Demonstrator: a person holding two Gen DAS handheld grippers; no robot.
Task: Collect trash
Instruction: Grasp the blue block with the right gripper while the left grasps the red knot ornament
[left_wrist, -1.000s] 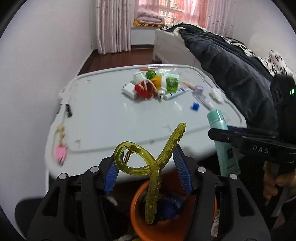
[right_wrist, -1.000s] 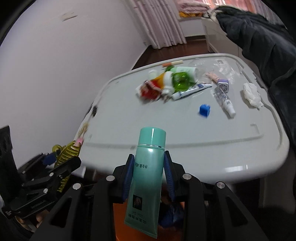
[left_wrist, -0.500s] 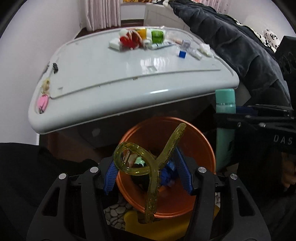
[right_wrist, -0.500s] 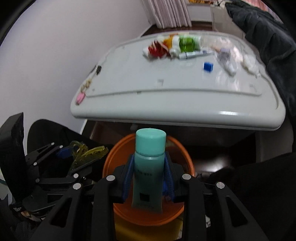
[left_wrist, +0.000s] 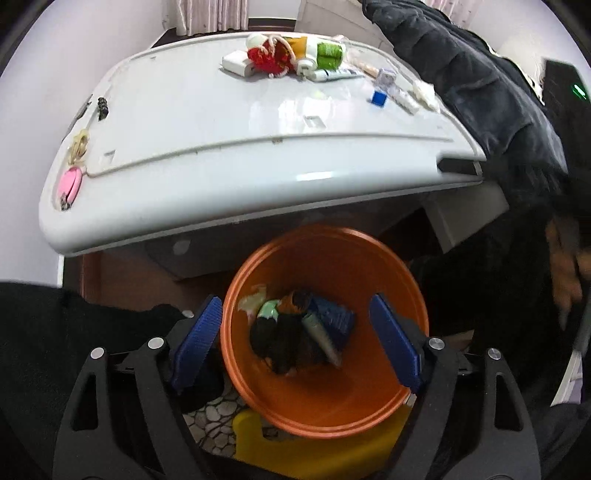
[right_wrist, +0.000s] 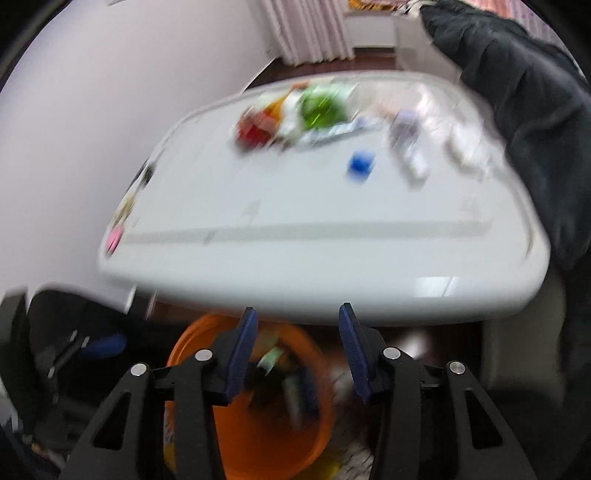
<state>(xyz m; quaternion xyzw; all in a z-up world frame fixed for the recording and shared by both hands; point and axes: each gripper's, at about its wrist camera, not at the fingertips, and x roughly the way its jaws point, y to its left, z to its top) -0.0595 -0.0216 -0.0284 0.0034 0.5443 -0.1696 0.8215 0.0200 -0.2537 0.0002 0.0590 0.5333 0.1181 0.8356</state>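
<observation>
The left gripper (left_wrist: 297, 341) is hanging over the orange bin (left_wrist: 402, 280) with its blue pads (left_wrist: 197, 334) spread wide and nothing between them; the bin's mouth is filling the gap. Inside the bin, trash is lying in a heap: a teal tube (left_wrist: 319, 334) is sloping toward 5 o'clock, a dark blue ribbed piece (left_wrist: 334, 314) is sitting just beside it at 2 o'clock, and a black mass (left_wrist: 280, 341) is touching the tube's left side (what it is cannot be told). The bin is standing on the floor below the near edge of the white table (left_wrist: 207, 122), with something yellow (left_wrist: 321, 448) showing at its 6 o'clock.

The right gripper (right_wrist: 297, 350) is also spread apart and empty, pointing at the same bin (right_wrist: 184, 341), though this view is blurring heavily.

More items are waiting on the table toward 12 o'clock: a red pouch (left_wrist: 267, 59), a green bottle (left_wrist: 328, 54), a white box (left_wrist: 237, 62) and a small blue cube (left_wrist: 378, 98). A pink charm (left_wrist: 68, 184) is lying near the table's left edge, at 9 o'clock.
</observation>
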